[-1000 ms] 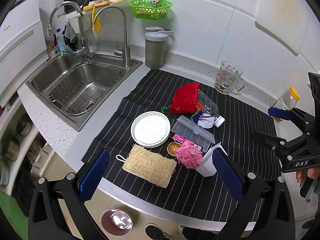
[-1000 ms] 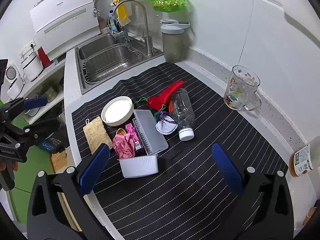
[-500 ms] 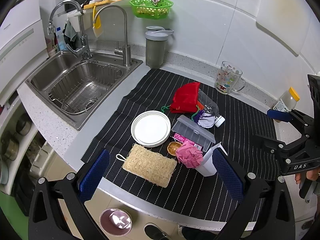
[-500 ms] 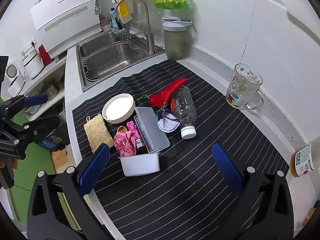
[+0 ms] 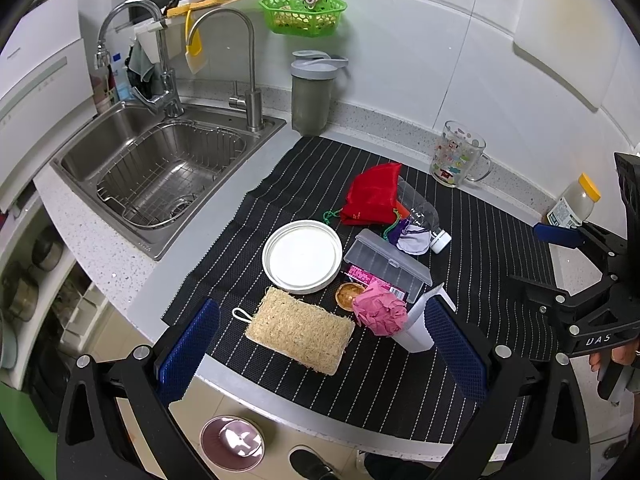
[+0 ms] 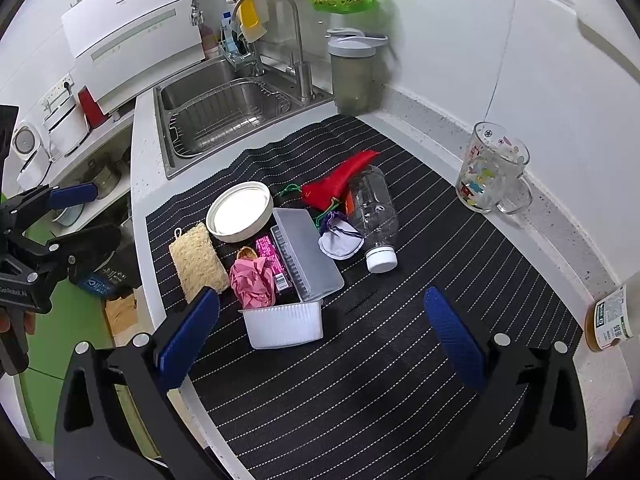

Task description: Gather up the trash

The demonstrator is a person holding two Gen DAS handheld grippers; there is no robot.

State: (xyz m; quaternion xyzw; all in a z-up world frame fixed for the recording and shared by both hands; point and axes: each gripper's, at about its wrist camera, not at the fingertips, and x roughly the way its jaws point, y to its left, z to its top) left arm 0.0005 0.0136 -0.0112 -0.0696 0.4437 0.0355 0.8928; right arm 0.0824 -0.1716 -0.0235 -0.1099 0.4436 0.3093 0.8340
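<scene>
Trash lies on a black striped mat point(image 5: 472, 208) point(image 6: 380, 360): a crumpled pink paper point(image 5: 380, 314) point(image 6: 253, 278), a pink wrapper point(image 5: 362, 274) point(image 6: 270, 258), an empty plastic bottle point(image 5: 420, 216) point(image 6: 374, 216), a small brown piece point(image 5: 350, 295) and a white and purple scrap point(image 5: 412, 240) point(image 6: 340, 240). A white tub point(image 5: 418, 326) point(image 6: 284, 324) stands beside the paper. My left gripper point(image 5: 320, 354) is open and empty above the mat's near edge. My right gripper point(image 6: 320, 338) is open and empty, just behind the tub.
A white plate point(image 5: 302, 256), a loofah sponge point(image 5: 300, 330), a clear lidded box point(image 5: 390, 266) and a red cloth bag point(image 5: 374, 194) share the mat. A glass mug point(image 6: 494, 168), a jar point(image 5: 574, 202), a grey shaker point(image 5: 312, 94) and the sink point(image 5: 160, 168) surround it.
Both grippers have drifted slightly closer to the mat. The objects have not moved and both grippers stay open.
</scene>
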